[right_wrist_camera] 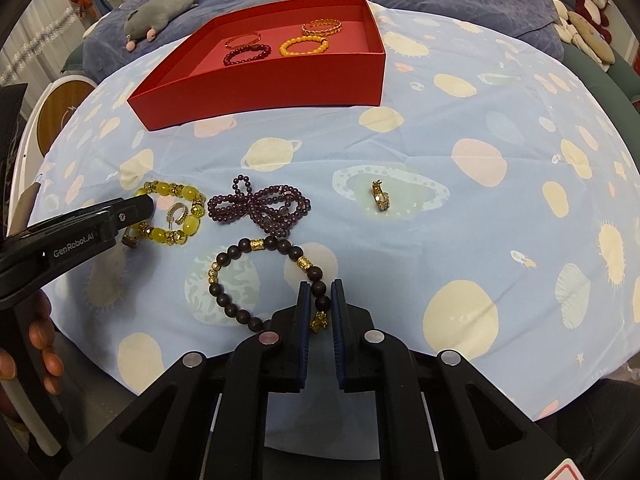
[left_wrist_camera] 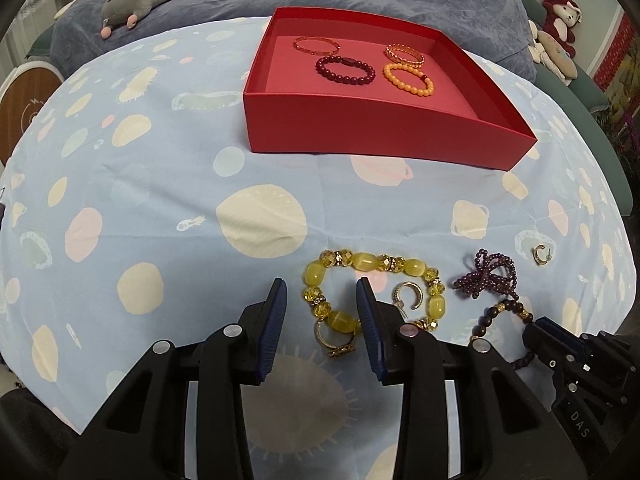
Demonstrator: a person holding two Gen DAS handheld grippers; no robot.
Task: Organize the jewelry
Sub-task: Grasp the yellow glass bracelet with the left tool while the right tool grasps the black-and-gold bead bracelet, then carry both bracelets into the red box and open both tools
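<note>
Blue planet-print cloth covers the table, open red cardboard box at its far side holding four bracelets. Near of the box, left to right: left gripper, jaws apart, straddling the yellow glass-bead bracelet; purple bead strand; right gripper clamped on the dark wooden-bead bracelet. Risk: the left jaw snags the silver hoop earring lying inside the yellow loop.

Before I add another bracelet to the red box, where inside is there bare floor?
The near half of the red box, in front of the maroon and orange bracelets, is bare. The far half is crowded: those two plus two gold bangles behind them.
</note>
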